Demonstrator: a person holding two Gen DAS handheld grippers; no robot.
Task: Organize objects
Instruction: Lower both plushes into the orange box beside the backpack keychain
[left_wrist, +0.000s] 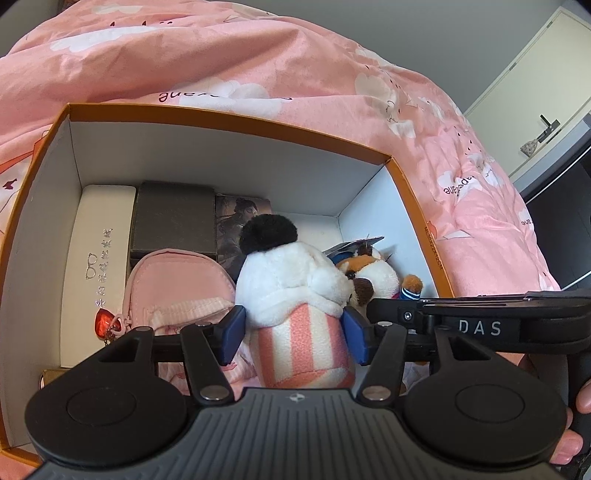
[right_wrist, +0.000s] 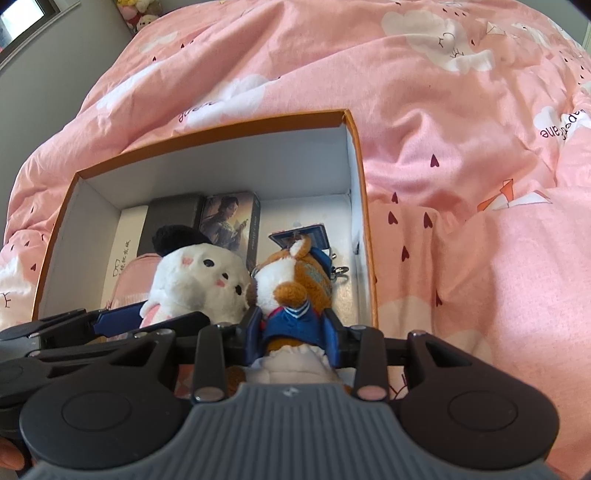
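On a bed under a pink quilt (left_wrist: 258, 55), we lower two plush toys into the orange box (left_wrist: 229, 118), already lined with a white glasses case (left_wrist: 96, 258), a dark box (left_wrist: 173, 218) and a pink pouch (left_wrist: 177, 284); we judge the placing step nearly done, the next move being to release and lift clear. Our left gripper (left_wrist: 295, 334) has its fingers set wide, flanking the white plush (left_wrist: 291, 280), whether pressing it we cannot tell. Our right gripper (right_wrist: 293, 336) clamps the brown plush (right_wrist: 295, 280) at half width.
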